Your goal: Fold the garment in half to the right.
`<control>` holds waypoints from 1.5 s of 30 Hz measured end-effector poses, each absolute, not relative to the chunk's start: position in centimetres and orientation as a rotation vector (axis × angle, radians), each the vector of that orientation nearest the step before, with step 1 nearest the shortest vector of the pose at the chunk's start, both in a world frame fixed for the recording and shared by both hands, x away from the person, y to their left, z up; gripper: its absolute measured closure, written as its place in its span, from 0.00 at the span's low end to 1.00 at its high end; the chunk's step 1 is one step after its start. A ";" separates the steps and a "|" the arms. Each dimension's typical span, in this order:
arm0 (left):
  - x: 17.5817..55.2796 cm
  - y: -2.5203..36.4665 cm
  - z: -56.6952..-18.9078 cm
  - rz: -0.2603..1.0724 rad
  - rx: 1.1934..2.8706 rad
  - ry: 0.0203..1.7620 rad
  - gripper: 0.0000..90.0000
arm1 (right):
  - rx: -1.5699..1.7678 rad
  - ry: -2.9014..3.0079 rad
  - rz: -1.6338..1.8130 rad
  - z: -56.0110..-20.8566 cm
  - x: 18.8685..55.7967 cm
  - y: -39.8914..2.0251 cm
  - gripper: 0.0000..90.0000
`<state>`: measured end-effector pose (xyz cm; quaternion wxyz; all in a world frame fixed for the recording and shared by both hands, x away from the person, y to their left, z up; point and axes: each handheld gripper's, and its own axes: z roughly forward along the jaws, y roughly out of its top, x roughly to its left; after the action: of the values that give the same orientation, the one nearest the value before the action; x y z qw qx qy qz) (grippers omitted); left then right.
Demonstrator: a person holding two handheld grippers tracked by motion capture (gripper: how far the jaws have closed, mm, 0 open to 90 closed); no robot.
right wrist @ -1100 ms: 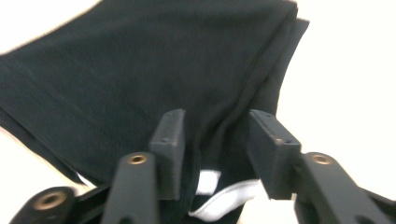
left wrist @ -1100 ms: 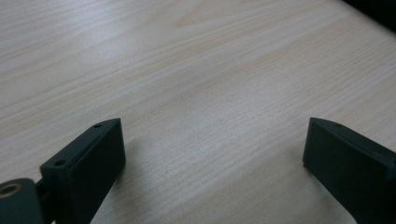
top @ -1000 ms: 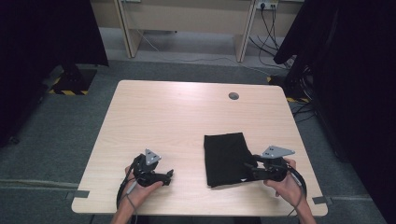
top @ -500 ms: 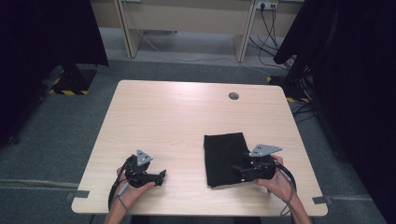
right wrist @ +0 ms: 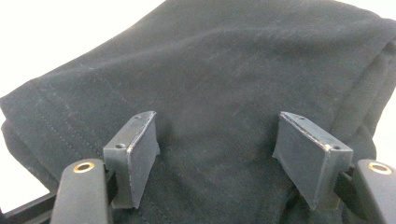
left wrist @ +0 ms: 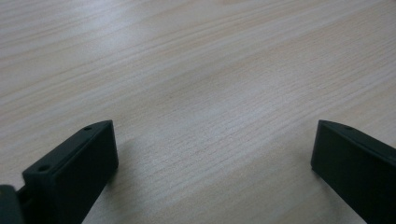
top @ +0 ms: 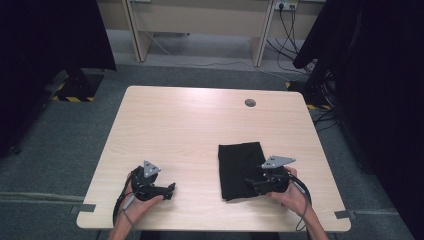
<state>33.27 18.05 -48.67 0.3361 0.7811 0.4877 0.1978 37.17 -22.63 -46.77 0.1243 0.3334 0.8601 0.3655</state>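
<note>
1 folded black cloth (top: 241, 169) on table (top: 200, 125) | 2 grippers | left gripper (top: 170, 188) released, bare wood | right gripper (top: 251, 183) released over cloth

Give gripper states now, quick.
Left gripper: open, empty, over bare table.
Right gripper: open, over the black cloth, not gripping it.

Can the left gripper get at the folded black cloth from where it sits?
Probably yes: the left gripper is open over bare table, nothing between it and the black cloth, though the right gripper already sits over it.
</note>
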 end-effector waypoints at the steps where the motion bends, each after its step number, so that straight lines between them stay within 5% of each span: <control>1: 33.3 18.0 -48.7 0.516 2.037 1.272 0.00 | 0.972 2.506 1.065 -46.8 37.2 -22.5 0.34; 45: 33.3 18.0 -48.7 0.517 2.037 1.272 0.00 | 1.054 2.463 1.059 -47.2 42.4 -13.9 0.33</control>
<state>33.26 18.04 -48.67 0.3359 0.7811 0.4877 0.1983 42.45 -13.87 -47.15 0.1298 0.3628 0.8478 0.3644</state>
